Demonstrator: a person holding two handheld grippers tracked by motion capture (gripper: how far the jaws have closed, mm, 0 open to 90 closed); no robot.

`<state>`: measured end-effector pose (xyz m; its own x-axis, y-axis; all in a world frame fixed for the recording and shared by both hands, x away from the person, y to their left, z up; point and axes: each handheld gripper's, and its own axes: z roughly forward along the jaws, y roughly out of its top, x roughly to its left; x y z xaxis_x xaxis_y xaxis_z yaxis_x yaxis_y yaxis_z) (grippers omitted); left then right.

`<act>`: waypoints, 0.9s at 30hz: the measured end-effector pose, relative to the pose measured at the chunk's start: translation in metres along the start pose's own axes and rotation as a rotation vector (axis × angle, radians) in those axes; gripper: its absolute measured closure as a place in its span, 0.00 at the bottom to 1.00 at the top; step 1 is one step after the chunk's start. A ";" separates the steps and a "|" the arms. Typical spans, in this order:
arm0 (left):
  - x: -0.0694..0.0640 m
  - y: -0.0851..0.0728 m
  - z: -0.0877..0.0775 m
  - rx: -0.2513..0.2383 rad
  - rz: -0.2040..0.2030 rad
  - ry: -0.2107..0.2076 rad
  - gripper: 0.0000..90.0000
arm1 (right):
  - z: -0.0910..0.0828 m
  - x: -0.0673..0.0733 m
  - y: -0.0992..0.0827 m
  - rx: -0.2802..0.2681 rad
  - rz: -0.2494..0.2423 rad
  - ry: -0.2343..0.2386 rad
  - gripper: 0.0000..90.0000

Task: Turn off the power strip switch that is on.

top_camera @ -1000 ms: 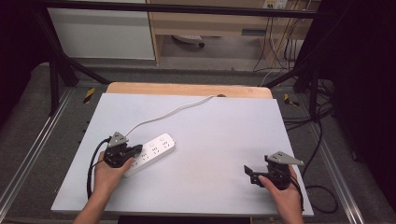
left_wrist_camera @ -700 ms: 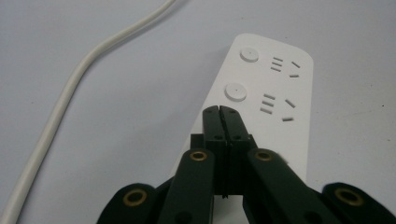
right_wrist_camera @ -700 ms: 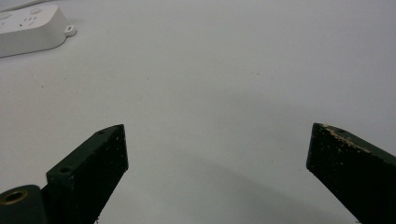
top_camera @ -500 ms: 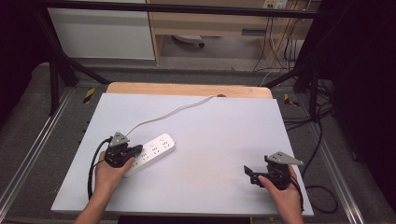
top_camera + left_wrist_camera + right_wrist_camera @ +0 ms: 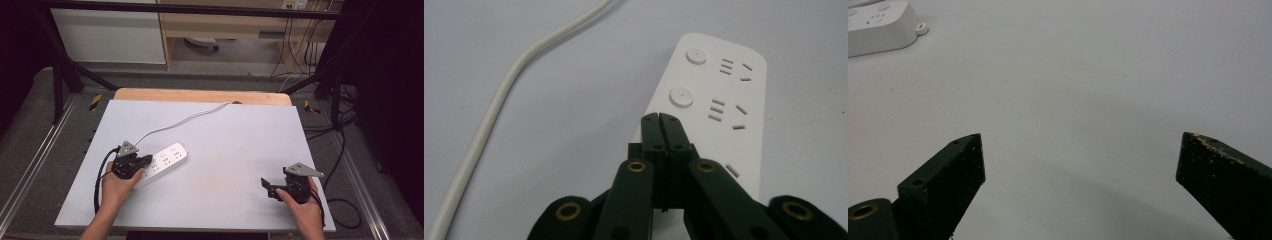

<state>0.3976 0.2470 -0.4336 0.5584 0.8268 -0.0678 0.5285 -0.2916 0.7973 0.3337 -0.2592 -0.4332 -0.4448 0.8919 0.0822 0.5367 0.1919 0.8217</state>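
Power strip (image 5: pixel 161 164) is what we have our left gripper (image 5: pixel 146 160) over: the white strip lies flat on the grey table (image 5: pixel 230 145), toward its left side, with its long body running at a slant. Our left gripper sits at the near end of the power strip, its two black jaws pressed tight together with nothing between them, and in the left gripper view (image 5: pixel 659 119) their joined tips sit over the strip's top face, just short of the nearer round button (image 5: pixel 681 96); whether they touch the plastic we cannot tell. A second round button (image 5: pixel 696 55) lies beyond it, with socket slots beside both. From the far end of the power strip a white cord (image 5: pixel 180 122) curves away toward the wooden back edge (image 5: pixel 200 96) of the table. Our right gripper (image 5: pixel 266 186) rests well to the right of the power strip, near the table's front edge, its jaws spread wide over bare surface (image 5: pixel 1080 157) and holding nothing.
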 end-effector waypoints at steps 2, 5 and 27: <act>0.000 0.000 0.000 0.000 0.003 0.000 1.00 | 0.000 0.000 0.000 0.000 0.005 -0.002 0.07; 0.000 0.000 0.000 0.001 0.008 0.001 1.00 | 0.000 0.000 0.000 0.001 0.005 -0.004 0.07; -0.002 0.001 0.000 0.016 0.023 0.018 1.00 | -0.003 -0.002 0.000 -0.007 0.018 -0.009 0.07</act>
<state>0.3971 0.2448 -0.4322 0.5592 0.8281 -0.0387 0.5258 -0.3182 0.7889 0.3325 -0.2624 -0.4321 -0.4286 0.8988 0.0920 0.5396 0.1730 0.8240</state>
